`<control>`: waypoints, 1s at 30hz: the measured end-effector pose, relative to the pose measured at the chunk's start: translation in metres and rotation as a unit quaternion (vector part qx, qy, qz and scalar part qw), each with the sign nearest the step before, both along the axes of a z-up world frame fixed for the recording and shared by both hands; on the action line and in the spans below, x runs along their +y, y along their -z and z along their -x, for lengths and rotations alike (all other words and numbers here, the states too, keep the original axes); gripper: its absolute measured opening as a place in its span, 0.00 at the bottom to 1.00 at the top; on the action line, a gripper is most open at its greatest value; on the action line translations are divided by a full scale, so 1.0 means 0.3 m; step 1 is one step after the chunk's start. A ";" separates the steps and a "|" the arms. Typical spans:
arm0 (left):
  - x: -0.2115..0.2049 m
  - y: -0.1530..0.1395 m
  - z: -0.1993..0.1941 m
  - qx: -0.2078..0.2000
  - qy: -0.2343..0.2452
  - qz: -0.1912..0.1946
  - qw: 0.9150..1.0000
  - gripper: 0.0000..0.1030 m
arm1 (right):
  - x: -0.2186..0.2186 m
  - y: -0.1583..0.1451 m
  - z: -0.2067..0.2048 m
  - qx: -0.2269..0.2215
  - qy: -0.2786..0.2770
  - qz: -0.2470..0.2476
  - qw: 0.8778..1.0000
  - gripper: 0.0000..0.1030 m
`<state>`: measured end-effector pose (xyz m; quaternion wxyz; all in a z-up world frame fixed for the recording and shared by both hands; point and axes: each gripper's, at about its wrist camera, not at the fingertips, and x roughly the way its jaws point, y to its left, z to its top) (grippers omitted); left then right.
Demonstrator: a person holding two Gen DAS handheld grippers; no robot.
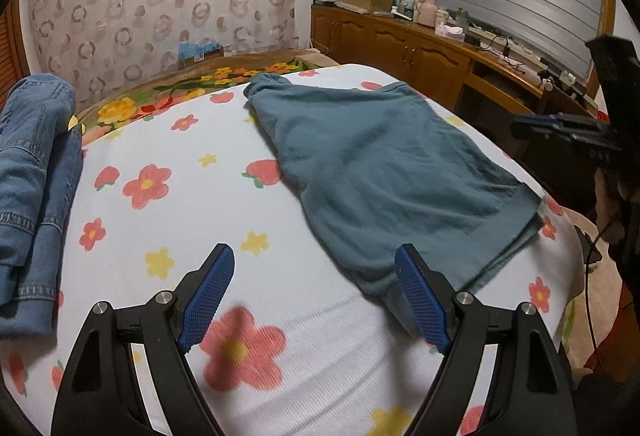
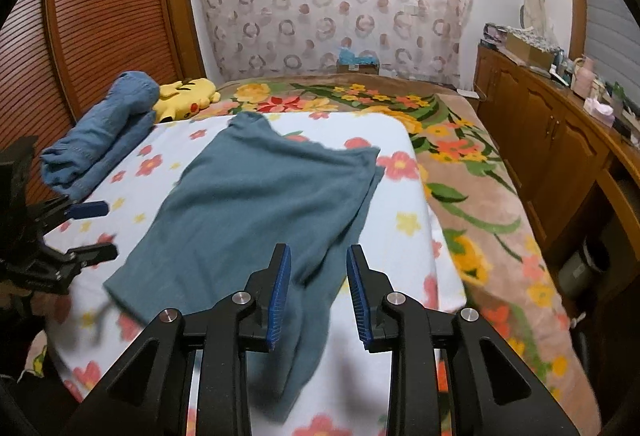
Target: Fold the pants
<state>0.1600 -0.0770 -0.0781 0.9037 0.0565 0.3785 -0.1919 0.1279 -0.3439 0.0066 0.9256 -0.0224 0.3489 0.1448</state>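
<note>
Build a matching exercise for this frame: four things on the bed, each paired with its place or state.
Things:
1. teal pants
2. denim garment
3. yellow plush toy
4. left gripper

Places or states:
a. lies behind the denim, by the wooden doors
b. open, nothing between its fingers
c. spread flat in the middle of the white flowered sheet
d. bunched at the sheet's left edge

Pairs: 1-c, 2-d, 3-a, 4-b
</note>
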 end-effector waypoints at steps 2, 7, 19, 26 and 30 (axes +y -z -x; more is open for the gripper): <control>-0.005 -0.001 0.020 -0.004 0.001 0.000 1.000 0.81 | -0.002 0.005 0.034 0.001 -0.001 -0.002 1.000 0.29; -0.021 0.005 0.071 -0.009 0.002 -0.009 1.000 0.81 | 0.003 0.022 0.098 0.004 -0.004 -0.008 1.000 0.29; -0.055 0.055 0.148 0.008 0.010 -0.037 0.999 0.81 | 0.009 0.040 0.156 0.013 -0.003 -0.008 1.000 0.34; -0.100 0.064 0.120 0.017 0.024 -0.037 0.999 0.70 | 0.018 0.076 0.139 0.027 -0.002 -0.017 0.999 0.34; -0.122 0.068 0.105 0.018 0.031 -0.040 0.999 0.62 | 0.024 0.091 0.151 0.030 -0.003 -0.009 1.000 0.34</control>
